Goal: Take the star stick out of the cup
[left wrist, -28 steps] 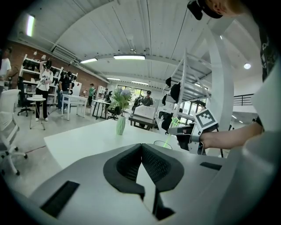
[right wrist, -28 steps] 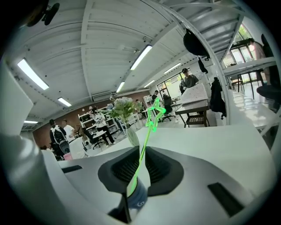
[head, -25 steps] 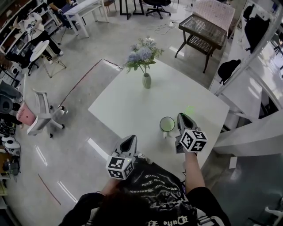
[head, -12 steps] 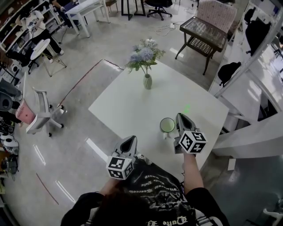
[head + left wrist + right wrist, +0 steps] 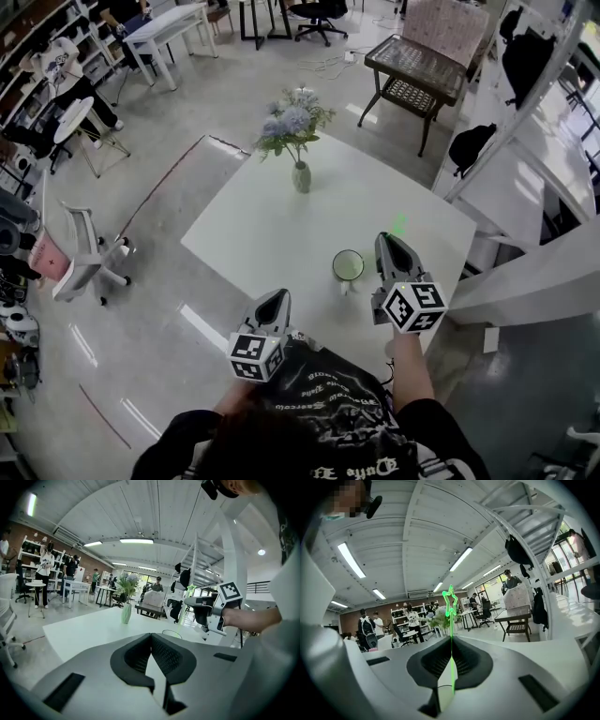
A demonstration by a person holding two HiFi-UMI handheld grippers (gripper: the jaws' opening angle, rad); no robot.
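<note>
The green star stick [image 5: 451, 603] stands upright between the pads of my right gripper [image 5: 451, 641], which is shut on its thin stem. In the head view the star [image 5: 398, 225] shows just past the right gripper [image 5: 387, 242], right of the white cup [image 5: 348, 265] and above it. The cup has a dark rim and stands on the white table [image 5: 272, 234]. From the left gripper view the stem [image 5: 180, 623] slants down towards the cup's rim [image 5: 171, 632]; whether its tip is inside is unclear. My left gripper [image 5: 272, 302] hangs at the table's near edge, shut and empty [image 5: 151, 637].
A vase of pale blue flowers [image 5: 298, 141] stands at the table's far side. A wicker side table [image 5: 417, 80] and a white chair [image 5: 84, 262] are on the floor around it. People stand by shelves at the far left.
My right gripper with the star stick has come up a little relative to the cup. The left gripper has held its place.
</note>
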